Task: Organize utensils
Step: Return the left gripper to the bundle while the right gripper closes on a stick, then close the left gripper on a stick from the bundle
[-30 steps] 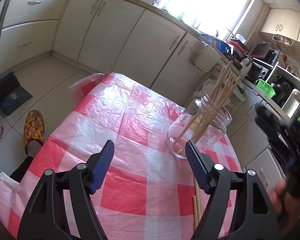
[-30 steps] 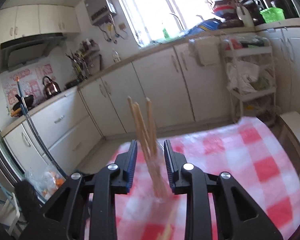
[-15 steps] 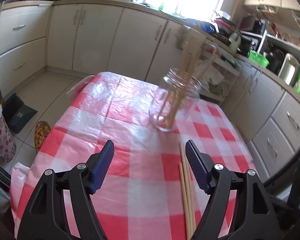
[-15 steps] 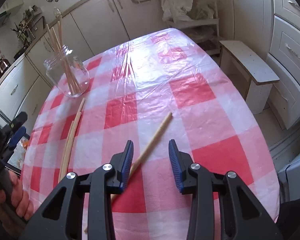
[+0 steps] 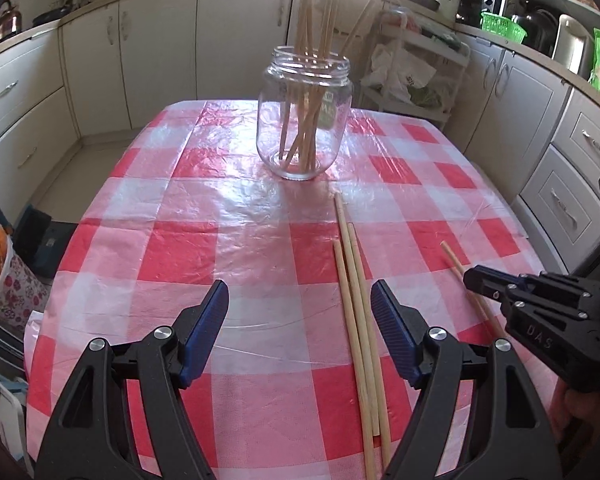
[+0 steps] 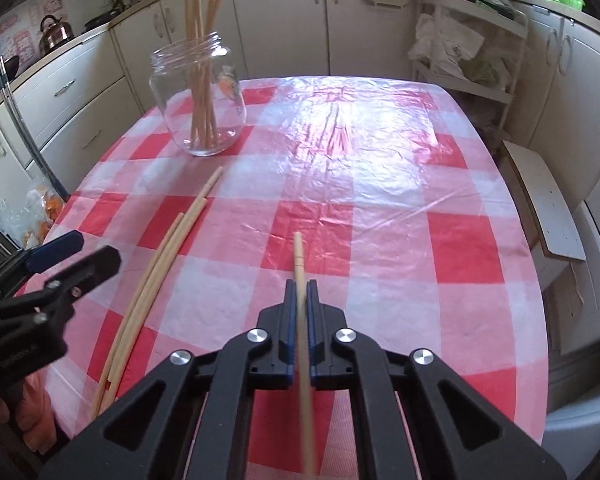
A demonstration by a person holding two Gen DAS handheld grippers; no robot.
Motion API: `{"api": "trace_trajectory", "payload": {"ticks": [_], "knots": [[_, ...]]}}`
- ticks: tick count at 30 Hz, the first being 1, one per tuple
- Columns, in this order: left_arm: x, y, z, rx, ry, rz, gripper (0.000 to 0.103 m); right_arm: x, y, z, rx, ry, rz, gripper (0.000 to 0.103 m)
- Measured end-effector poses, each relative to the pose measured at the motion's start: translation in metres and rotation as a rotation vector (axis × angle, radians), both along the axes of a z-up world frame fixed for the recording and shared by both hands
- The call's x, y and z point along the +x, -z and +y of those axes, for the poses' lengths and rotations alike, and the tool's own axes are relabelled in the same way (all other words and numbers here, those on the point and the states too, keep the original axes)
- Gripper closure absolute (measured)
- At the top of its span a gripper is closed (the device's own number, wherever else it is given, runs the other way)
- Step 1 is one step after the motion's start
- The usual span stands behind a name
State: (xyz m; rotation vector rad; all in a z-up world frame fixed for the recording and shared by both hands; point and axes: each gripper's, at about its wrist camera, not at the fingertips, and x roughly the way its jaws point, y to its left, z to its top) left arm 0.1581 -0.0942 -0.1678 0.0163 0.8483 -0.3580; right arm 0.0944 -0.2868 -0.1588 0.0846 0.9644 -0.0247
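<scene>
A clear glass jar (image 5: 305,120) (image 6: 198,100) with several wooden chopsticks standing in it sits at the far side of the red-and-white checked table. Three loose chopsticks (image 5: 356,312) (image 6: 156,268) lie side by side on the cloth. My left gripper (image 5: 300,312) hovers open above the cloth just left of them, holding nothing. My right gripper (image 6: 301,285) is shut on a single chopstick (image 6: 299,252), whose tip juts out ahead of the pads. In the left wrist view that right gripper (image 5: 470,276) is at the right edge, pinching the same chopstick (image 5: 454,258) low over the table.
The table (image 6: 380,184) is covered with a shiny plastic checked cloth. Cream kitchen cabinets (image 5: 236,40) surround it. A white wire rack with bags (image 6: 460,48) stands behind the far right corner, and a low white stool (image 6: 540,208) stands beside the table's right edge.
My right gripper dropped to the table and shut on the lone chopstick. My left gripper swung round, so the jar is now centred ahead and the three loose chopsticks lie by its right finger.
</scene>
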Motion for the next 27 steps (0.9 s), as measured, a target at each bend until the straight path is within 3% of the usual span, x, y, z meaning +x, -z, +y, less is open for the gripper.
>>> {"api": "trace_trajectory", "payload": {"ticks": [13, 17, 18, 20, 27], "knots": [[0.015, 0.015, -0.023, 0.152, -0.001, 0.073, 0.033, -0.001, 0.006, -0.009, 0.088, -0.013, 0.016, 0.097], [0.015, 0.017, -0.033, 0.185, 0.033, 0.070, 0.049, -0.002, 0.006, -0.009, 0.093, -0.017, 0.017, 0.097], [0.016, 0.016, -0.034, 0.180, 0.042, 0.075, 0.053, -0.002, 0.006, -0.010, 0.097, -0.016, 0.018, 0.097], [0.018, 0.014, -0.034, 0.172, 0.046, 0.086, 0.070, -0.003, 0.006, -0.011, 0.104, -0.017, 0.020, 0.097], [0.025, 0.014, -0.031, 0.101, 0.079, 0.128, 0.096, -0.002, 0.006, -0.010, 0.101, -0.029, 0.024, 0.097]]}}
